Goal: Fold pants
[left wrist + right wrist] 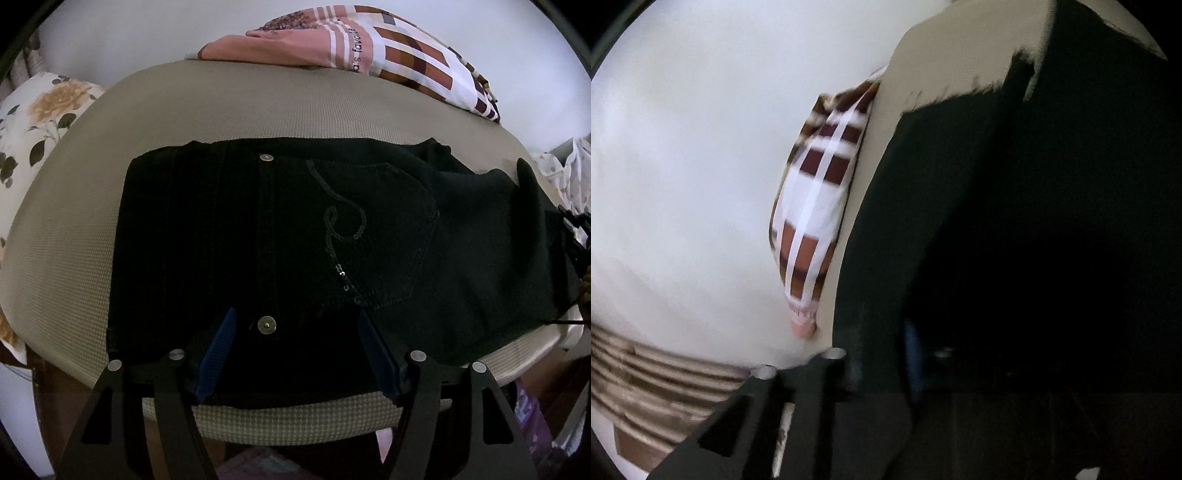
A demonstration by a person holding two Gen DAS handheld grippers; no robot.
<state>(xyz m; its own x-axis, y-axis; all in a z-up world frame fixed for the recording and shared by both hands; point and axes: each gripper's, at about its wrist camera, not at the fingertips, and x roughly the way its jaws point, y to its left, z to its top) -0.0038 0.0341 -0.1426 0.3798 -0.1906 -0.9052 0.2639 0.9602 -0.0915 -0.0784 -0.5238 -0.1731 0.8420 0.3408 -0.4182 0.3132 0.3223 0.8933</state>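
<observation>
Fingers (218, 350) of the left gripper (299, 354) stand well apart at the bottom of the left wrist view, blue pads either side of a metal button (266, 325) on the waistband, holding nothing that I can make out. The right gripper (912, 354) is mostly lost in dark cloth and blur at the lower centre of its own view; its fingers look nearly closed, and dark fabric crowds them, but whether they pinch it I cannot tell.

The black pants (332, 240) lie flat across the middle of the beige table (184, 103), a back pocket (380, 236) with a sequin line facing up. They already look doubled into a compact block, so by my judgement the fold is well along, with a last fold or some smoothing left. At the right of the frame the cloth runs to the table's edge, where a dark flap stands up.

Bare table shows to the left of and beyond the pants, giving room to work. At the far edge, upper centre, a patterned cloth (369, 48) sits well clear.
</observation>
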